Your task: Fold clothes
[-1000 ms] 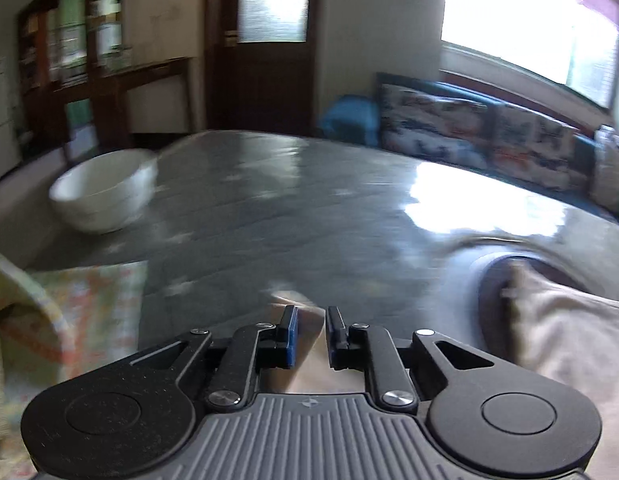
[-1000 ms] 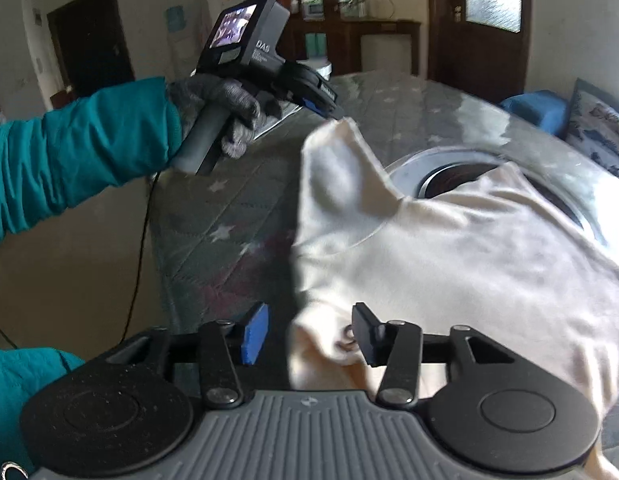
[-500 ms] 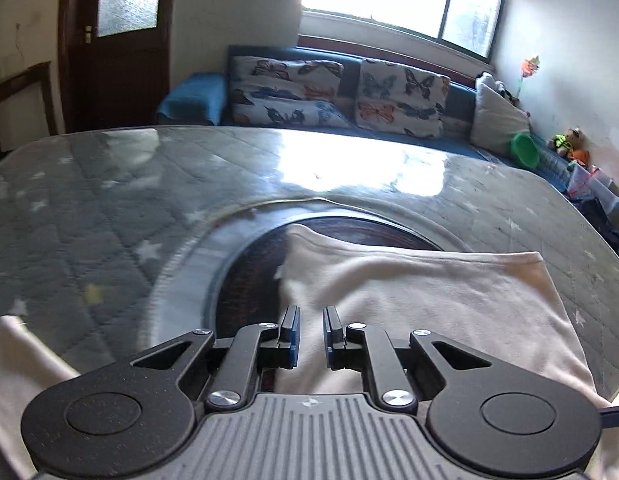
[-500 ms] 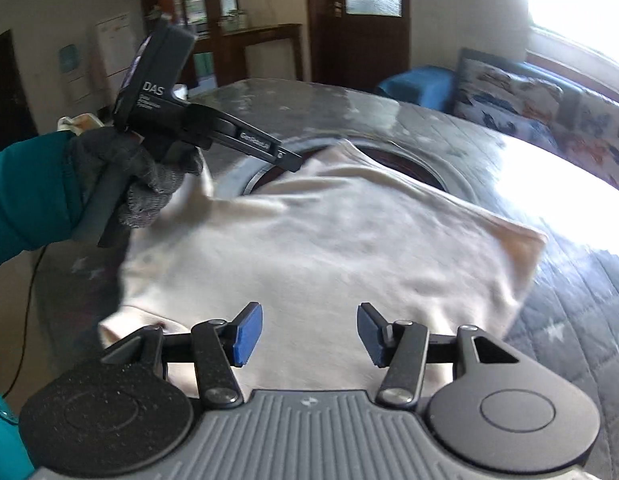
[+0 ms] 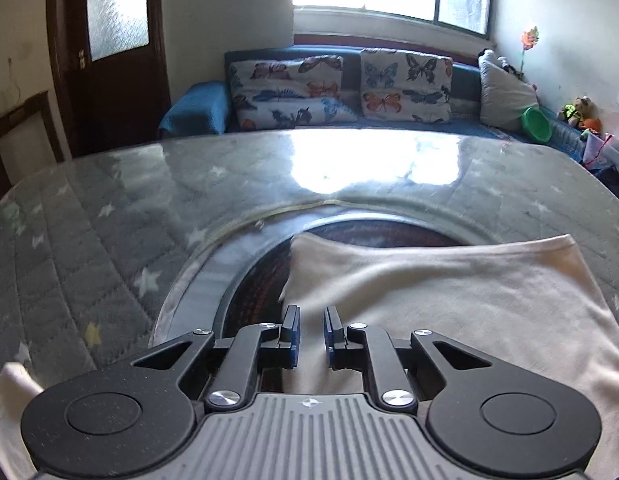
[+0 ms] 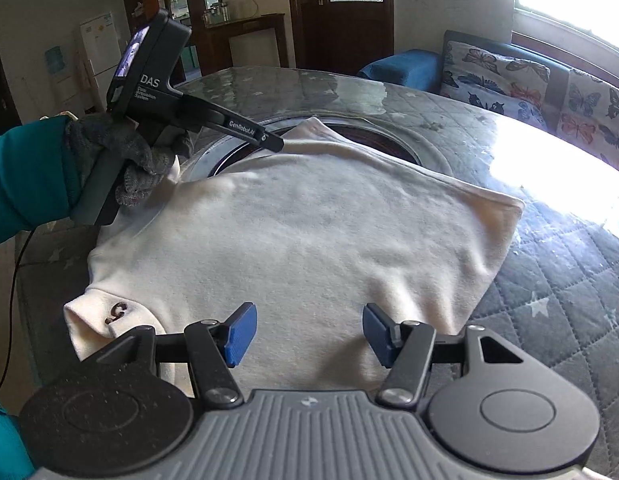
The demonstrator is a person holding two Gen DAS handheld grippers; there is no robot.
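right gripper point(image 6: 307, 334) has opened wider above the cream shirt point(image 6: 309, 240).

left gripper point(image 5: 311, 330) nearly closed, small gap, nothing between pads; hovers over cream garment point(image 5: 449, 300) on quilted table point(image 5: 109, 220).

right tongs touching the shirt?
Apart. The right wrist view shows the right tongs open and empty above the cream shirt, nothing between the blue pads.

My sleeve point(image 6: 27, 176): teal, padded.
My glove point(image 6: 129, 152): grey knit.
My left gripper point(image 5: 311, 330): black arms, silver screws, blue pads, ribbed grey body.
My right gripper point(image 6: 307, 334): same build.
Markings: white "DAS", "GenRobot.AI".
Cable point(image 6: 11, 300): thin, black.
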